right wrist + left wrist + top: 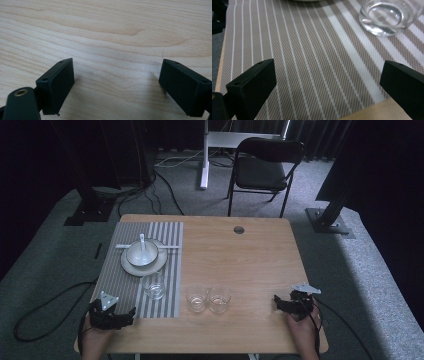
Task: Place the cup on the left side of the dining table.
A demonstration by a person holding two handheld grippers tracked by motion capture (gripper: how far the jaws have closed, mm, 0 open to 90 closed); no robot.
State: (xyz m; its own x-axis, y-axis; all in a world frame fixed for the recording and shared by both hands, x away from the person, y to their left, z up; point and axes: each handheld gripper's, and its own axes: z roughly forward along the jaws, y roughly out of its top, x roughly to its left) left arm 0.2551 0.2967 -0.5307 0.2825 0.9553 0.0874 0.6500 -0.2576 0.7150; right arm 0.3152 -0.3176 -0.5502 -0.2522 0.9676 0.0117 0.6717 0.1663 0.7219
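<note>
Surface: a light wooden bench (pixel 240 260) with a round cable port (pixel 239 230) near its far edge. A grey-and-white striped placemat (pixel 165 300) covers the left part of the bench.

On the placemat, far end: a white round plate (pixel 131 266) carrying a white bowl (pixel 142 253) with a white spoon (pixel 143 243) in it; a pale stick-like piece (pixel 171 248), possibly chopsticks, lies across the plate, though the dim high view leaves that uncertain. Nearer on the placemat stands a clear drinking glass (pixel 153 285), also seen at the upper right of the left gripper view (pixel 390 17).

On bare wood just right of the placemat: two more clear tumblers side by side, the left one (pixel 197 298) and the right one (pixel 219 299), close together, near the front of the bench.

Room: grey carpet, a black folding chair (pixel 265 167) beyond the far edge, a white stand leg (pixel 204 155), dark curtains, black cables on the floor.

Left gripper (pixel 125 316): held at the near left corner, low over the placemat, fingers (pixel 253 85) spread wide, grasping nothing, aimed toward the glass on the placemat.

Right gripper (pixel 279 303): held at the near right of the bench, over bare wood, well apart from the tumblers, fingers (pixel 58 82) released and wide apart with nothing between them.
</note>
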